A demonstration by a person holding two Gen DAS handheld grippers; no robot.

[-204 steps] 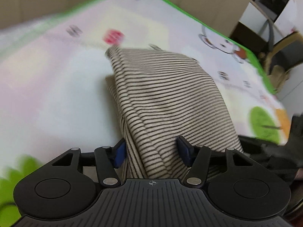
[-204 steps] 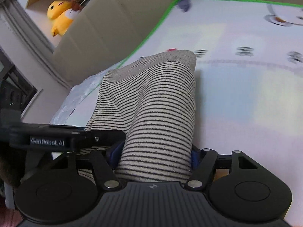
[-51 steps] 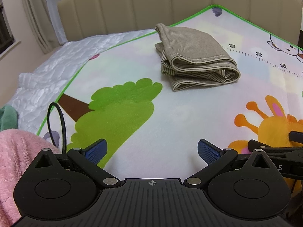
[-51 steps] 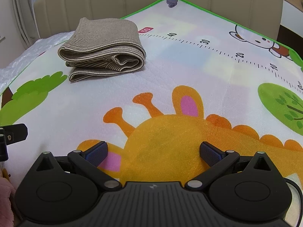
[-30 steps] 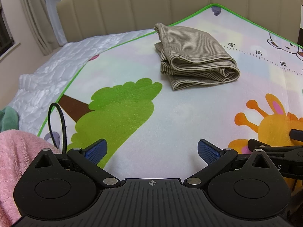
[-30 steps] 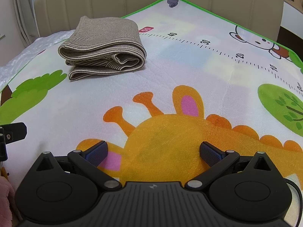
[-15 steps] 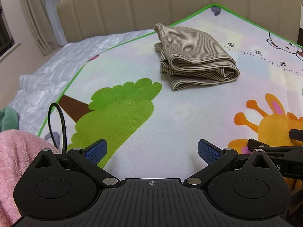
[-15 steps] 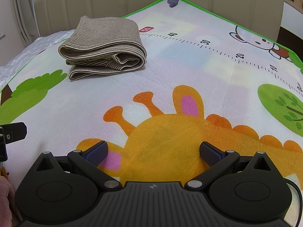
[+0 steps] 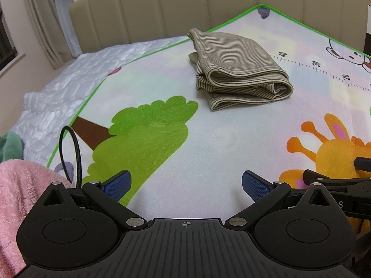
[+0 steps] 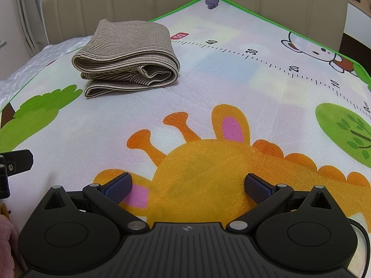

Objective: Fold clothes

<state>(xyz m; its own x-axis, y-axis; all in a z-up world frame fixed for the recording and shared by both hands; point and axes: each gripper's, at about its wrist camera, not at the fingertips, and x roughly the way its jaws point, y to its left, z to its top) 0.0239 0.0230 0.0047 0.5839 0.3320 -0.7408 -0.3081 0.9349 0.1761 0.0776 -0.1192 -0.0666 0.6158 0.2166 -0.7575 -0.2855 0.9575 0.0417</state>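
While lying on mat (image 10: 208,106), striped garment (image 10: 129,60) sits folded, layered.

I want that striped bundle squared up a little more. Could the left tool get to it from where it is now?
Probably yes. The left tool is open and empty, and only bare play mat lies between it and the folded striped garment. Nothing blocks the path, though it would need a forward reach.

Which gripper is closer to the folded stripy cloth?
Left, though only slightly. The folded stripy cloth lies ahead and a little right of the left gripper, but far ahead and well left of the right gripper.
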